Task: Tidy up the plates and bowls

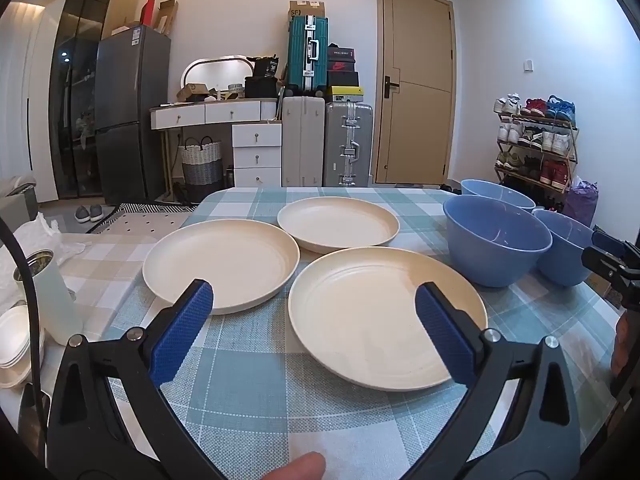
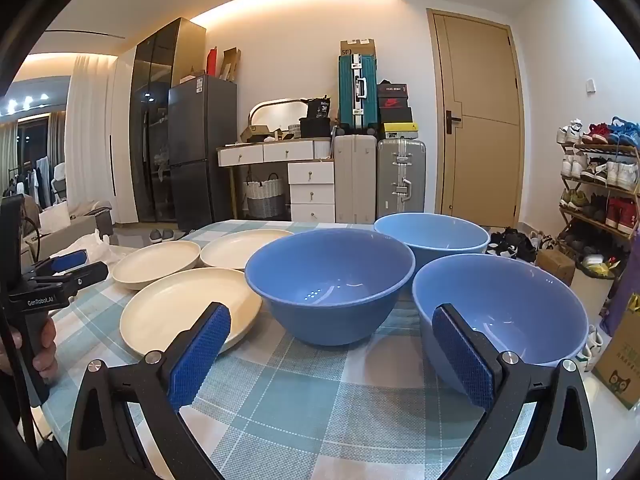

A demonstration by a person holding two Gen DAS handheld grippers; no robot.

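Three cream plates lie apart on the checked tablecloth: a near plate (image 1: pixel 386 320), a left plate (image 1: pixel 222 266) and a far plate (image 1: pixel 338 224). Three blue bowls stand to their right: a middle bowl (image 2: pixel 330 284), a near right bowl (image 2: pixel 504 312) and a far bowl (image 2: pixel 432 234). My left gripper (image 1: pixel 314 300) is open, hovering over the gap between the near and left plates, nothing between its blue pads. My right gripper (image 2: pixel 332 322) is open in front of the middle bowl, its right finger (image 2: pixel 464 356) in front of the near right bowl.
A white flask (image 1: pixel 52 292) and a stack of small white dishes (image 1: pixel 14 340) sit at the table's left side with crumpled white paper (image 1: pixel 48 232). The table's right edge (image 2: pixel 576 384) drops toward a cardboard box (image 2: pixel 620 364) and a shoe rack (image 2: pixel 600 184).
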